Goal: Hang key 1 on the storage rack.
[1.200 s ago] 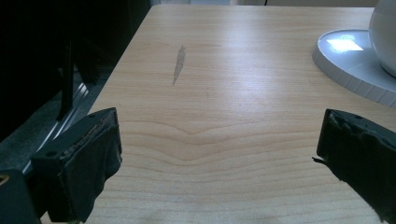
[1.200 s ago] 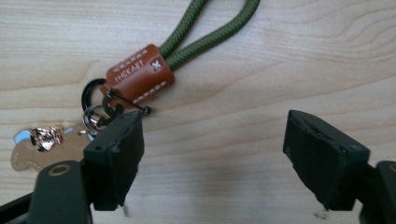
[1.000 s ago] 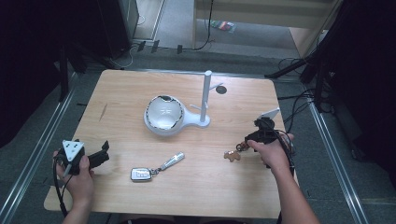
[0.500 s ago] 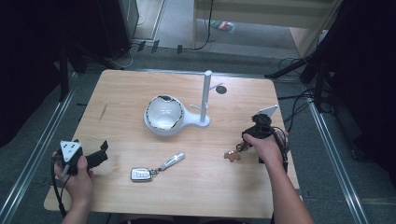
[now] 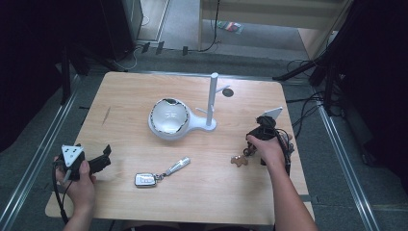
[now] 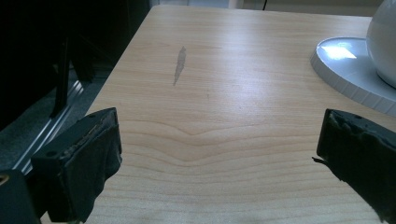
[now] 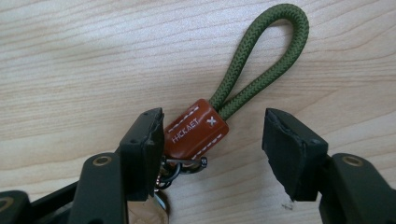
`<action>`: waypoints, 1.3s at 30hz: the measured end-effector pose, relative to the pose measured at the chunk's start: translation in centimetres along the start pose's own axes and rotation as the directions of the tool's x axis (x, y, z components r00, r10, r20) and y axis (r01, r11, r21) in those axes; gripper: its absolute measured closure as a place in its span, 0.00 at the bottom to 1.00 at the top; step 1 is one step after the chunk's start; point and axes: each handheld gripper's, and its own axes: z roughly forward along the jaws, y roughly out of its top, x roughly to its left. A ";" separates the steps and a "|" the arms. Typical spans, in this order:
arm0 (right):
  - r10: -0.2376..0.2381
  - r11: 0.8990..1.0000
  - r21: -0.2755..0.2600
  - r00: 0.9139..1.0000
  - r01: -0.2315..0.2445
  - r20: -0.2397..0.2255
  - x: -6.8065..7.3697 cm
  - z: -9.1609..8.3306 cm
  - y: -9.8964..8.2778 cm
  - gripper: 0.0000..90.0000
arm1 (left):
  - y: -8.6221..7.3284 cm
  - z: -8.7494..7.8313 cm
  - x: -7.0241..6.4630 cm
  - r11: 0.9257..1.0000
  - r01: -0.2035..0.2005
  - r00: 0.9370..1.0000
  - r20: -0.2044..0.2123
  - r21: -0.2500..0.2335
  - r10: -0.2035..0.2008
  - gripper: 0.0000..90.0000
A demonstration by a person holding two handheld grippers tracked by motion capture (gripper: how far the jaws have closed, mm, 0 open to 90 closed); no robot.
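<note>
Fingers of the right gripper (image 7: 212,154) had just been closing around the keychain (image 7: 198,128) on the counter's (image 5: 144,96) right, not yet clamped; its lower ring was hidden. Left gripper (image 6: 219,154) stayed open.

On the one wooden table (image 5: 125,96) lie two key fobs: one car key (image 5: 146,180) with a silver tag and one keyring (image 7: 196,128) with a brown leather sleeve, which carries a single green cord loop (image 7: 261,60) and one brown bear-shaped charm (image 5: 239,161). One white stand (image 5: 180,118) sits at mid-table, made of one round bowl and one upright post. Two hand-held grippers are present, the left gripper (image 5: 103,159) and the right gripper (image 7: 212,140), each with two black jaws.
</note>
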 end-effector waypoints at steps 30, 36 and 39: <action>-0.036 0.999 0.029 0.999 0.035 0.032 1.1 1.0 0.2 0.68 | 0.0 0.0 -0.2 1.000 -0.014 1.000 -0.008 -0.004 0.014 0.00; -0.072 0.997 0.002 0.997 0.072 0.027 1.1 0.9 -0.1 0.78 | 0.0 0.0 -0.2 1.000 -0.012 1.000 -0.006 -0.005 0.012 0.00; -0.093 0.995 -0.018 0.995 0.094 0.023 1.0 0.9 -0.3 0.79 | 0.0 0.0 -0.1 1.000 -0.011 1.000 -0.004 -0.006 0.010 0.00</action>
